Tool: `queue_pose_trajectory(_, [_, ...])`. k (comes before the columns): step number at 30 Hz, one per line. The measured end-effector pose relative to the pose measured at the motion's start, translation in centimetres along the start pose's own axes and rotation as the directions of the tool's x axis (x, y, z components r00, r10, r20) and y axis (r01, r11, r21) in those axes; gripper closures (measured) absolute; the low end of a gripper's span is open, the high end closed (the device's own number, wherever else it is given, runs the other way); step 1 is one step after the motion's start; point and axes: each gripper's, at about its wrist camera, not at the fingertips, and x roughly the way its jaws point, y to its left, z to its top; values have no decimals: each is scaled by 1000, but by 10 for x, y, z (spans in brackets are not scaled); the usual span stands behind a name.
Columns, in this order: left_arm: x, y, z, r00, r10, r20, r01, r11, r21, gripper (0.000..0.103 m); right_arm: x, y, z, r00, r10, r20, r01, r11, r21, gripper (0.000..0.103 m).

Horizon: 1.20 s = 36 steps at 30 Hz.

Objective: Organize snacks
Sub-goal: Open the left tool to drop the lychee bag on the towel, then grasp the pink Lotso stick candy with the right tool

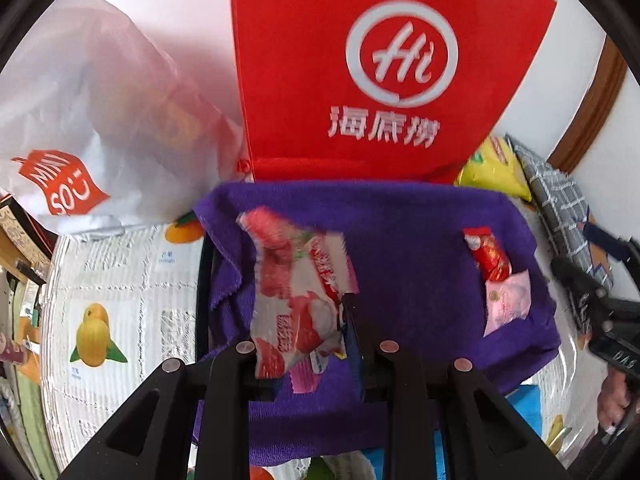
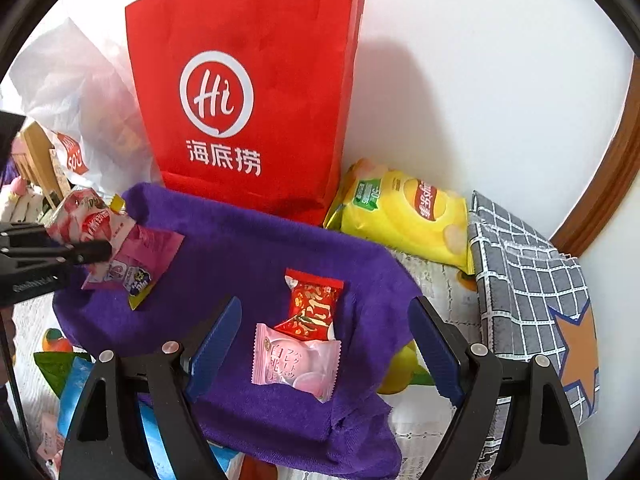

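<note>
A purple cloth (image 2: 240, 248) covers the work area. On it lie a red candy packet (image 2: 312, 308) and a pink peach packet (image 2: 292, 364), overlapping at their ends; both also show in the left wrist view as the red packet (image 1: 490, 256) and the pink one (image 1: 506, 300). My right gripper (image 2: 326, 304) hovers over the pair, open, with its blue pads clear of them. At the cloth's left end my left gripper (image 2: 92, 252) is shut on a red-and-white strawberry snack packet (image 1: 296, 292). Under it are a pink packet (image 2: 152, 248) and a yellow-edged one; I cannot tell whether they are gripped too.
A red paper bag (image 2: 248, 100) stands against the wall behind the cloth, beside a white plastic bag (image 1: 100, 120). A yellow chips bag (image 2: 404, 216) and a grey checked cloth (image 2: 528, 280) lie to the right. A fruit-print table cover (image 1: 120, 300) and blue packaging (image 2: 76, 388) lie near the cloth.
</note>
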Motion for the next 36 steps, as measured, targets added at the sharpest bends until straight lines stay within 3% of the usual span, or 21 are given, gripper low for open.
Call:
queue_pose_trajectory(6, [3,-6,-4,999,23,-22,-22,999,36,79,-3,4,1,1000,-3,9,3,1000,-7,18])
queue_pose_trajectory(15, [0,2,-4,999,9,-38,-9,1000,18,77,-4,12,3,1000,-8,13,8,999,-34,18])
queue_pose_trajectory(21, [-9,1,-2,999,-37,1,37,999,21,60,-4,14,3,1000,-14,7,14,999,-41,18])
queue_pose_trajectory(26, [-13,-4,-1,999,14,34,-15,999,40,60,-7,14,5,1000,-9,12,9,999,-35,18])
queue_pose_trajectory(36, [-34,-2,1,996,-25,81,23,999,23,50,-27,16,11,998,40,47,-41,999,24,18])
